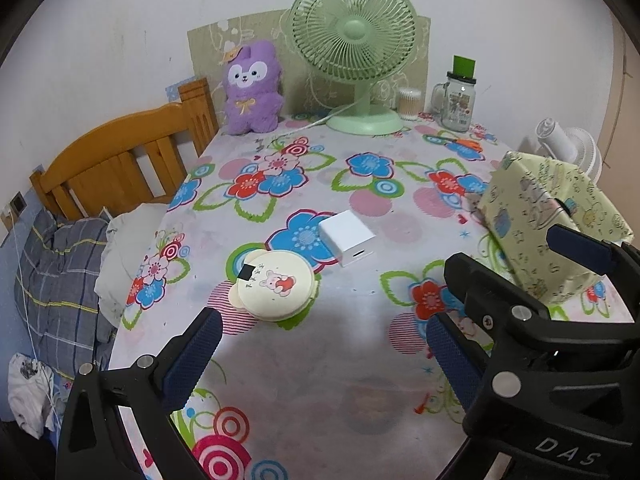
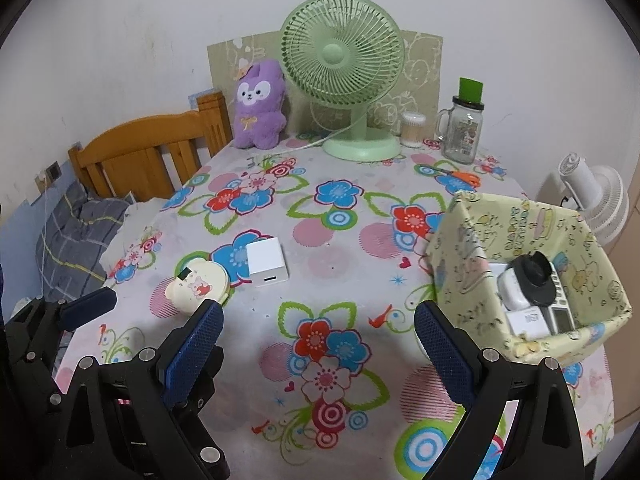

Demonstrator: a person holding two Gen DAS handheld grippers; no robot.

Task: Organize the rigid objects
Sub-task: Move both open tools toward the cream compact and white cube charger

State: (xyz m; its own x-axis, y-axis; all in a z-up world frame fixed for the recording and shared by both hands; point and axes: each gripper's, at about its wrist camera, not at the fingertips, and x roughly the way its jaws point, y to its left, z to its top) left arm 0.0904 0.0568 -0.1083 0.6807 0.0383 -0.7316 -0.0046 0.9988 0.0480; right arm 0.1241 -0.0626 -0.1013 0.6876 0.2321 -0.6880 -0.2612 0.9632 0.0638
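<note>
A round cream case with a bear picture (image 1: pixel 274 285) lies on the flowered table, a white box-shaped charger (image 1: pixel 348 239) just behind it. Both also show in the right wrist view, the case (image 2: pixel 198 286) at left and the charger (image 2: pixel 267 263) beside it. A yellow patterned fabric basket (image 2: pixel 532 216) at right holds several small white and black items (image 2: pixel 532 280); it also shows in the left wrist view (image 1: pixel 548 208). My left gripper (image 1: pixel 322 356) is open and empty, hovering near the case. My right gripper (image 2: pixel 318 344) is open and empty beside the basket.
A green desk fan (image 1: pixel 354 48), a purple plush (image 1: pixel 252 88), a cotton-swab jar (image 1: pixel 409 103) and a glass mug jar (image 1: pixel 459 100) stand along the back wall. Orange scissors (image 2: pixel 464 178) lie near them. A wooden bed headboard (image 1: pixel 120 160) is left; a white fan (image 2: pixel 596 200) right.
</note>
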